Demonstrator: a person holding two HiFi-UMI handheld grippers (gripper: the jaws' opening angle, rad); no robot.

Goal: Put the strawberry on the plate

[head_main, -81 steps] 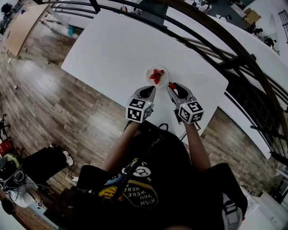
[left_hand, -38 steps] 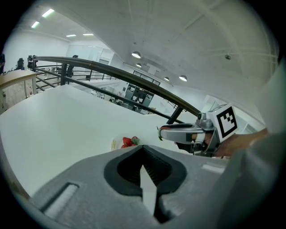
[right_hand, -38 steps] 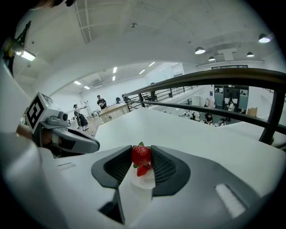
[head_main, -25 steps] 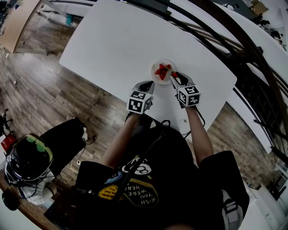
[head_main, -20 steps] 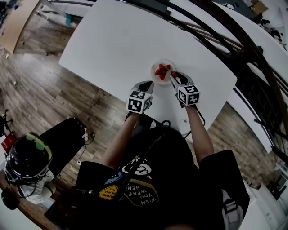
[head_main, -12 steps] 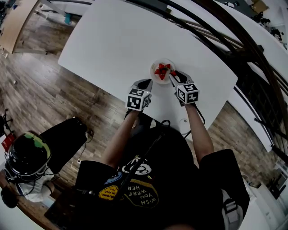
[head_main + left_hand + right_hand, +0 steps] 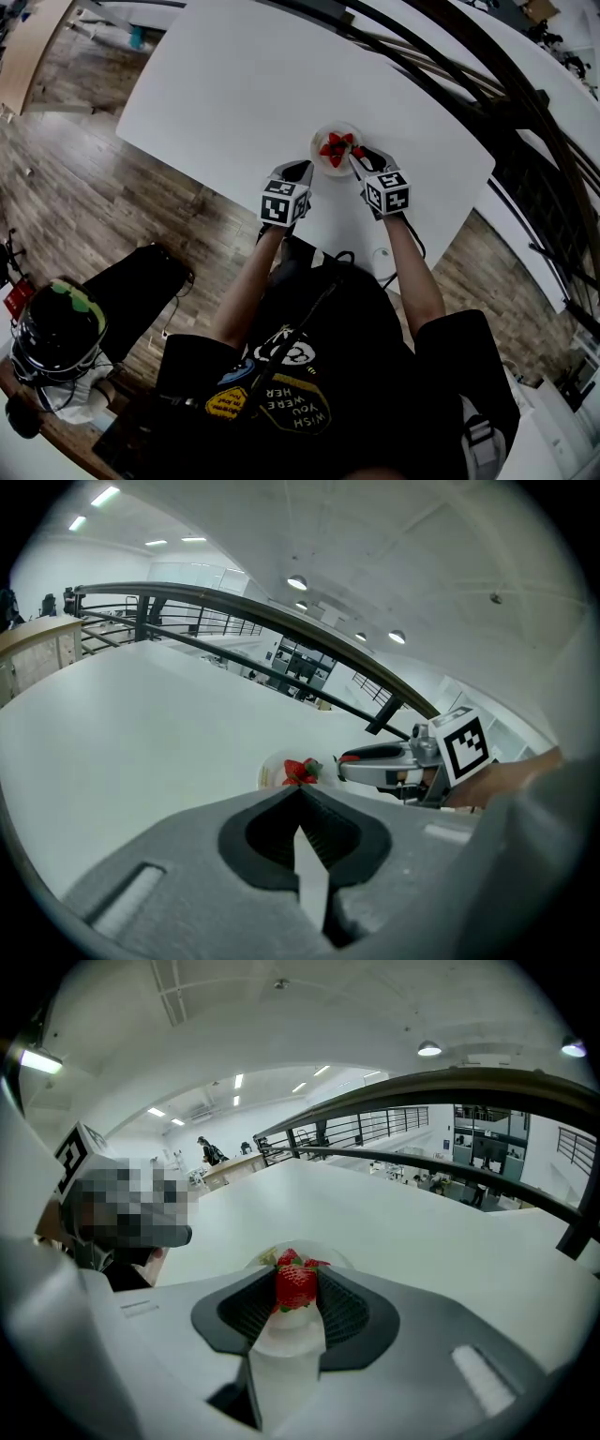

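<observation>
A small white plate (image 7: 323,137) lies on the white table (image 7: 234,84) with a few red strawberries (image 7: 335,147) on it. My right gripper (image 7: 356,154) is shut on one more strawberry (image 7: 296,1286) and hovers at the plate's near right edge. In the right gripper view the plate (image 7: 338,1255) and its strawberries (image 7: 289,1259) sit just beyond the jaws. My left gripper (image 7: 301,170) rests shut and empty, close to the plate's near left side. In the left gripper view its tips (image 7: 300,791) meet, with the plate (image 7: 273,769) and the right gripper (image 7: 349,758) ahead.
The table's near edge (image 7: 309,246) runs just behind both grippers, with wooden floor (image 7: 84,178) below it. A dark railing (image 7: 487,112) crosses beyond the table's far right side. A black bag (image 7: 131,291) lies on the floor at the left.
My right gripper has sunk slightly and edged toward the plate with the strawberry still in its jaws. The left gripper has stayed where it was.
</observation>
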